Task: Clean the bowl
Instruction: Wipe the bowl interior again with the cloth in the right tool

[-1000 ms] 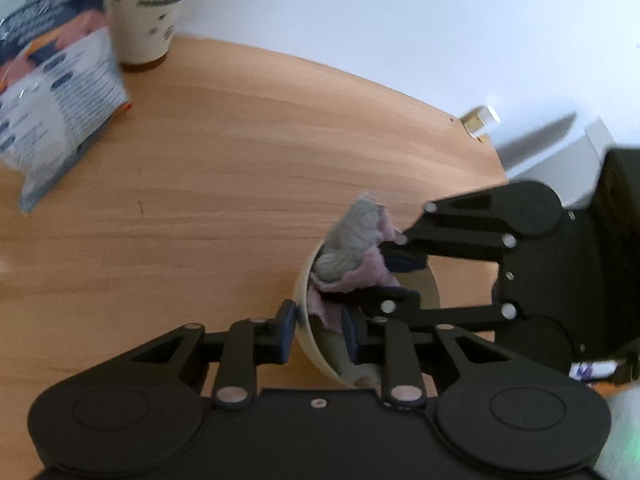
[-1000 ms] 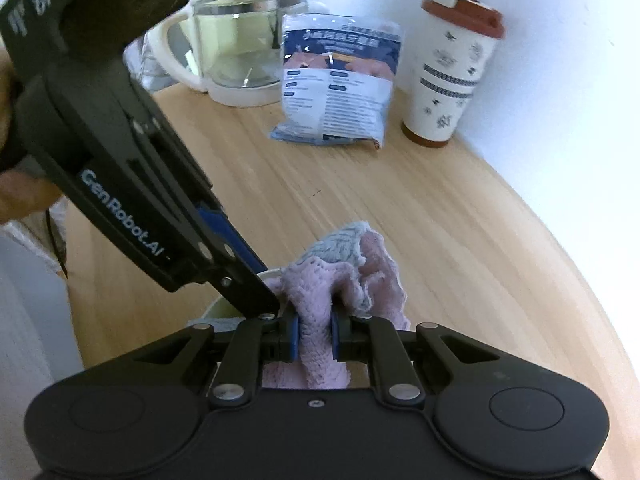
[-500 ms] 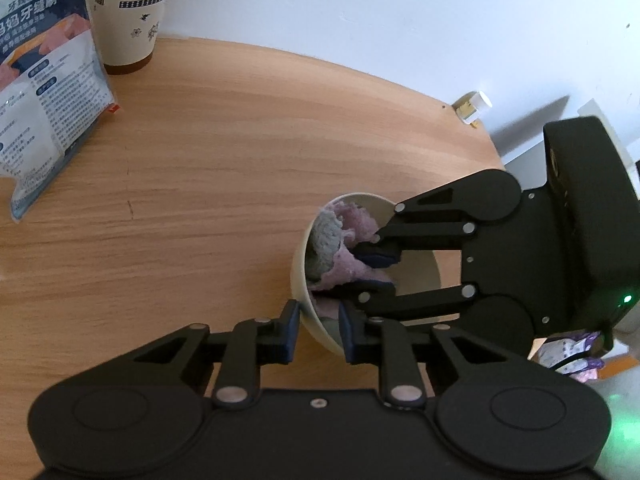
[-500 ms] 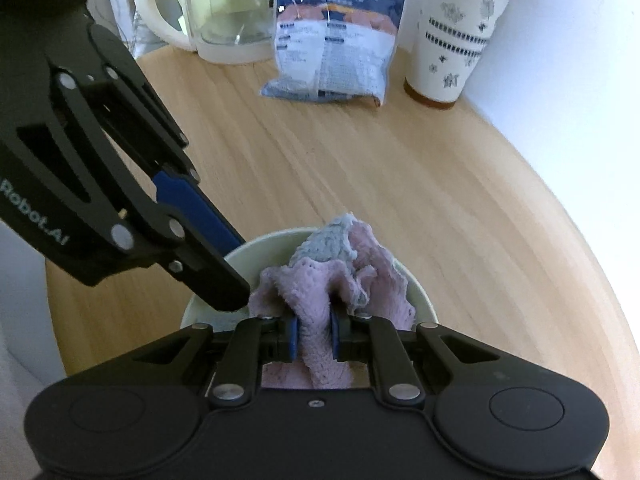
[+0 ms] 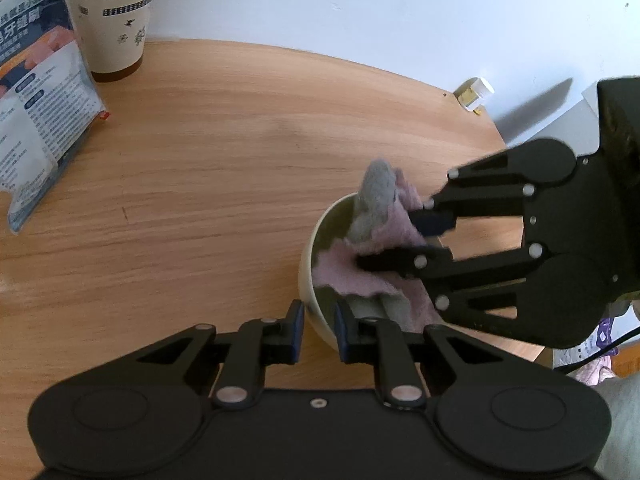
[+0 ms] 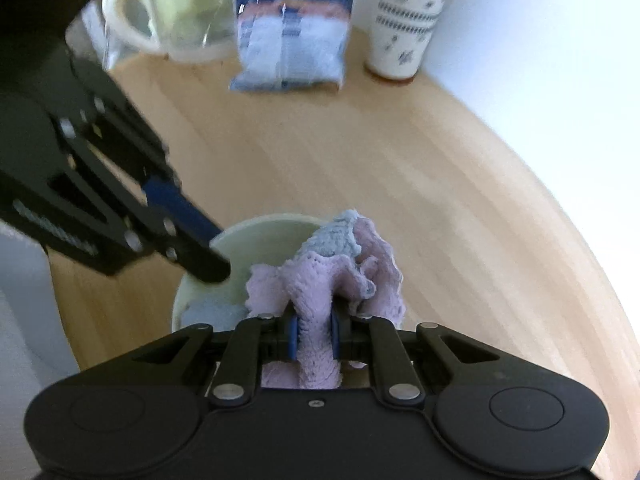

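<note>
Left claw [image 5: 317, 330] closing, clamped on bowl [image 5: 310, 280] rim; right claw [image 6: 313, 334] pinches pink cloth [image 6: 320, 280] inside bowl, on desk [image 5: 200, 180].

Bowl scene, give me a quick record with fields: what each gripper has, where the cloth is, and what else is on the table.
bowl: cream bowl on the wooden table
left gripper: jaws have just been closing, clamped on the bowl's near rim
right gripper: shut on the pink cloth
cloth: bunched, pushed into the bowl, partly above the rim
background: paper cup, printed packet, glass kettle
</note>
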A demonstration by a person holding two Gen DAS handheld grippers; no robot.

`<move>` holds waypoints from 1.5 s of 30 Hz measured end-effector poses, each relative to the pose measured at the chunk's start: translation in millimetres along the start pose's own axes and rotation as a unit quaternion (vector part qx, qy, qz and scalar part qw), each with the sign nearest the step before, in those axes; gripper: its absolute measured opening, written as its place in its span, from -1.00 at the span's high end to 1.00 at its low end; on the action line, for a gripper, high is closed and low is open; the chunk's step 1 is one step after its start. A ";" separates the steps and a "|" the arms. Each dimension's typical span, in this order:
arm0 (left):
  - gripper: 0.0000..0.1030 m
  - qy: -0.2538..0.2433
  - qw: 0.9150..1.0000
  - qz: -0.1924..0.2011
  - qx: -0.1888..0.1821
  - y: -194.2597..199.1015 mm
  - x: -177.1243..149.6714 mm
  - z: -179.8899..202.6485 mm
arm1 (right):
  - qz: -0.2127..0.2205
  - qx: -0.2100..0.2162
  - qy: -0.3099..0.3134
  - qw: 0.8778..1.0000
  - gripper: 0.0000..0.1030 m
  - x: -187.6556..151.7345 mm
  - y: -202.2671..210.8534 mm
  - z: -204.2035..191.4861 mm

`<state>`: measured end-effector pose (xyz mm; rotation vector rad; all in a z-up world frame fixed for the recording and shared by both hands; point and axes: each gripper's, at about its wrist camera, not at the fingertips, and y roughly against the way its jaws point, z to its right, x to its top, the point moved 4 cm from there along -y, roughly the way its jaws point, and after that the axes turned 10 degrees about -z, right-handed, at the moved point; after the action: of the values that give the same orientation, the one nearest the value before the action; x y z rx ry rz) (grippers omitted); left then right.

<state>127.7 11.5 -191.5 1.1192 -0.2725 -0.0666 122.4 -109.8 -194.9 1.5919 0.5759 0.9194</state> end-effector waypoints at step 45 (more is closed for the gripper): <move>0.71 -0.003 1.000 -0.002 0.014 -0.4 4.8 5.0 | -0.057 0.042 0.212 0.975 -0.08 0.0 -2.8 -21.7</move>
<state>131.1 6.0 -189.0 1.1485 -0.2772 -0.0701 105.1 -96.5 -196.7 1.4243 1.0053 1.1683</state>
